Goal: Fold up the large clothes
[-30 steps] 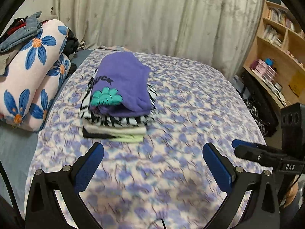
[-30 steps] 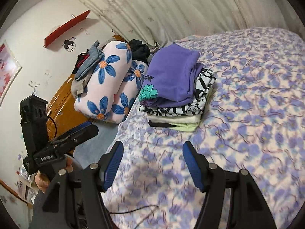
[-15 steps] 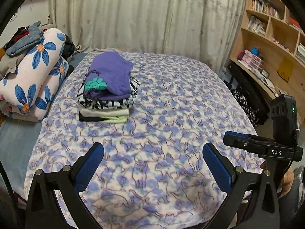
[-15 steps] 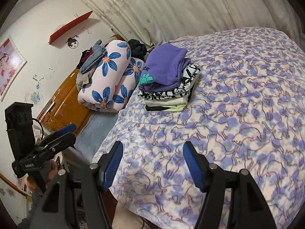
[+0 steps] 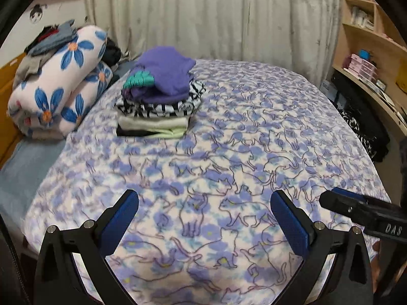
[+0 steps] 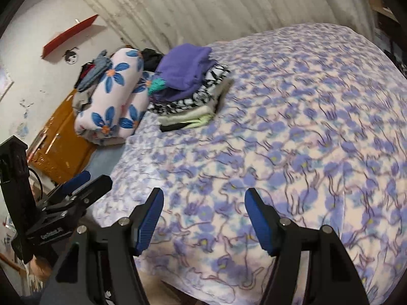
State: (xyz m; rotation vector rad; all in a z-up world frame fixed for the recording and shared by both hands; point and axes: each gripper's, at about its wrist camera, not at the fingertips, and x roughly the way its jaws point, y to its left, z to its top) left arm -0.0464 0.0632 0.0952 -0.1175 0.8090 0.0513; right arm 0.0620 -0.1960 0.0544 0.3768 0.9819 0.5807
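A stack of folded clothes [image 5: 160, 106] lies on the far left part of the bed, with a purple garment [image 5: 165, 73] on top, a black-and-white one under it and pale ones below. The stack also shows in the right wrist view [image 6: 188, 94]. My left gripper [image 5: 203, 218] is open and empty, low over the near edge of the bed. My right gripper [image 6: 202, 218] is open and empty, also over the near edge. Each gripper shows from the side in the other's view, the right one [image 5: 361, 211] and the left one [image 6: 76, 190].
The bed is covered by a purple cat-print blanket [image 5: 241, 165]. A rolled floral quilt [image 5: 58, 89] with loose clothes on it lies at the left. A curtain [image 5: 216, 17] hangs behind. A wooden bookshelf [image 5: 374, 50] stands right. An orange wooden cabinet [image 6: 58, 142] stands left.
Both grippers have pulled back from the stack toward the near edge of the bed and dropped lower. The stack now looks farther away. Both stay open and empty.
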